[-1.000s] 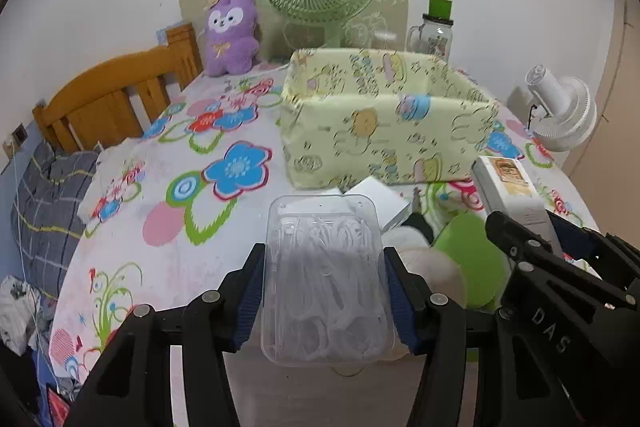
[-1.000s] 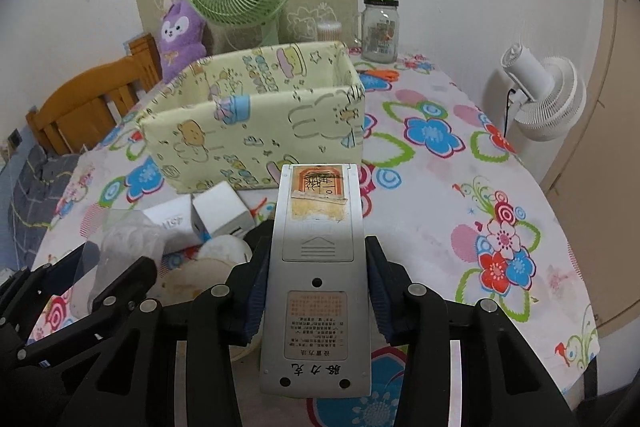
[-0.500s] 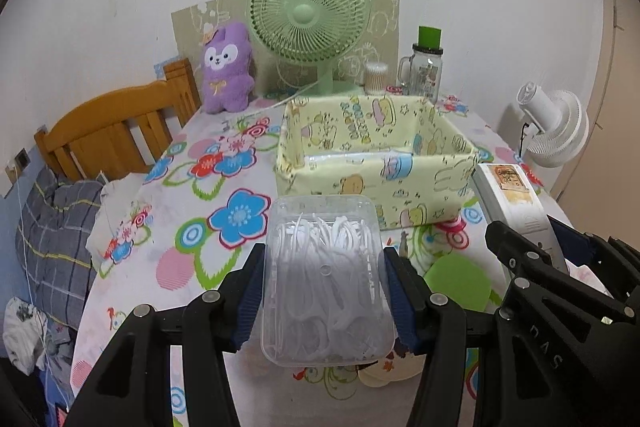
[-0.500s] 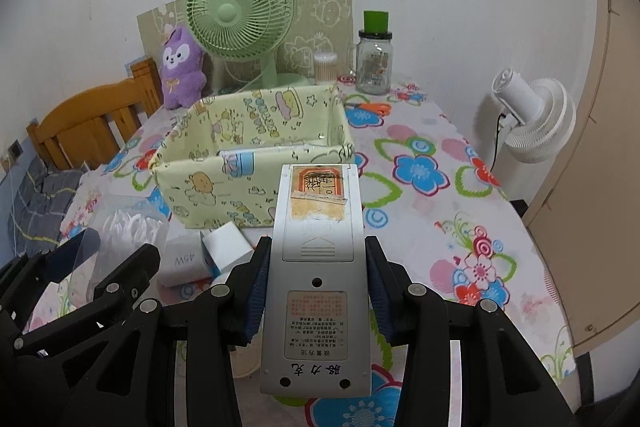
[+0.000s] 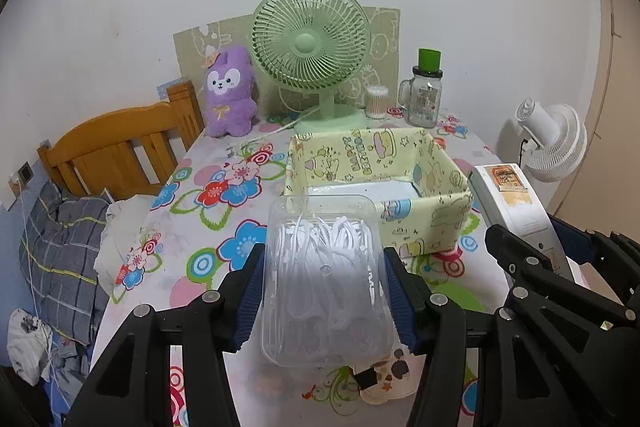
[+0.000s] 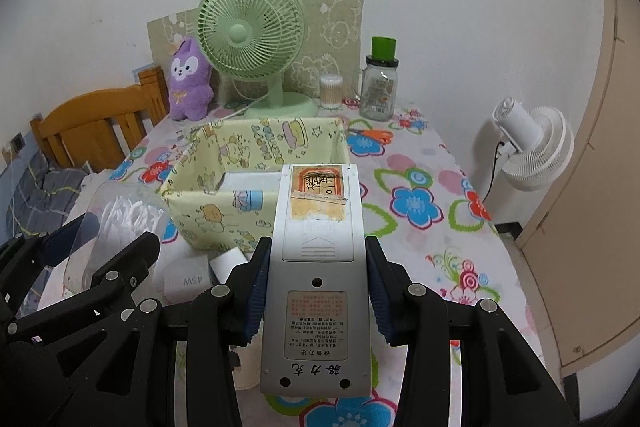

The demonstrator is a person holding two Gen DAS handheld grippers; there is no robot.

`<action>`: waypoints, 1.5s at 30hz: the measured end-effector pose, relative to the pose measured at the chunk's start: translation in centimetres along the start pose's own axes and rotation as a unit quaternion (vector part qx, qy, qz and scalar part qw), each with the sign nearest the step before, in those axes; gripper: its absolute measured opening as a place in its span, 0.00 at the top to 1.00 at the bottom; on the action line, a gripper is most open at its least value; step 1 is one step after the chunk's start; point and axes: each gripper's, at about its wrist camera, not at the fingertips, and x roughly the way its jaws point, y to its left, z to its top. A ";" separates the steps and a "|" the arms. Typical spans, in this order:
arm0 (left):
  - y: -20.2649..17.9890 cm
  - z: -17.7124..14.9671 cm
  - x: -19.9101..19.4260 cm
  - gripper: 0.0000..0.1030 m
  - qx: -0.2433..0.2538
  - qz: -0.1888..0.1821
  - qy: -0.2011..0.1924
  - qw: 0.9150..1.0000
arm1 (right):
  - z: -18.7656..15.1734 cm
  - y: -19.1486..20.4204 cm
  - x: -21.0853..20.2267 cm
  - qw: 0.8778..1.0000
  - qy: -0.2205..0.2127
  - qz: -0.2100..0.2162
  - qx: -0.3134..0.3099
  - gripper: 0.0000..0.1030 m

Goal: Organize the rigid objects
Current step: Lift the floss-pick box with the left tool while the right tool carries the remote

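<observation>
left tool [image 5: 325,291]: blue ribbed pads are closed on a clear, rounded-rectangular plastic box [image 5: 326,279] filled with white looped picks, held above the near edge of the table [image 5: 208,227], which is covered by a glossy floral cloth. right tool [image 6: 316,287]: pads are clamped on the long sides of a flat grey remote control [image 6: 316,267], back face up, with a worn label and ridged battery cover. just beyond both, a soft yellow printed fabric bin [image 6: 256,163] stands open-topped on the table; a smooth white block [image 6: 188,281] lies beside its near wall
</observation>
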 end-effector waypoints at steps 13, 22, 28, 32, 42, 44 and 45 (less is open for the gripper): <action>0.0 2.4 -0.1 0.44 0.003 0.005 -0.009 1.000 | 2.4 -0.3 0.0 1.000 -0.011 0.011 0.004 0.54; -0.6 4.1 0.8 0.44 0.008 0.011 -0.021 1.000 | 4.0 -1.1 1.0 1.000 -0.015 0.010 0.012 0.54; -0.9 5.2 1.9 0.44 0.009 0.013 -0.026 1.000 | 5.1 -1.5 2.1 1.000 -0.017 0.008 0.016 0.54; -0.9 6.0 3.0 0.44 0.006 0.011 -0.022 1.000 | 5.9 -1.7 3.1 1.000 -0.014 0.008 0.018 0.54; -0.9 7.6 5.9 0.44 -0.002 0.010 -0.017 1.000 | 7.6 -2.0 6.0 1.000 -0.009 0.005 0.017 0.54; -0.9 8.0 6.6 0.44 -0.001 0.011 -0.017 1.000 | 7.9 -2.0 6.6 1.000 -0.008 0.005 0.021 0.54; -0.9 8.0 6.8 0.44 -0.001 0.012 -0.017 1.000 | 8.0 -2.0 6.9 1.000 -0.008 0.004 0.023 0.54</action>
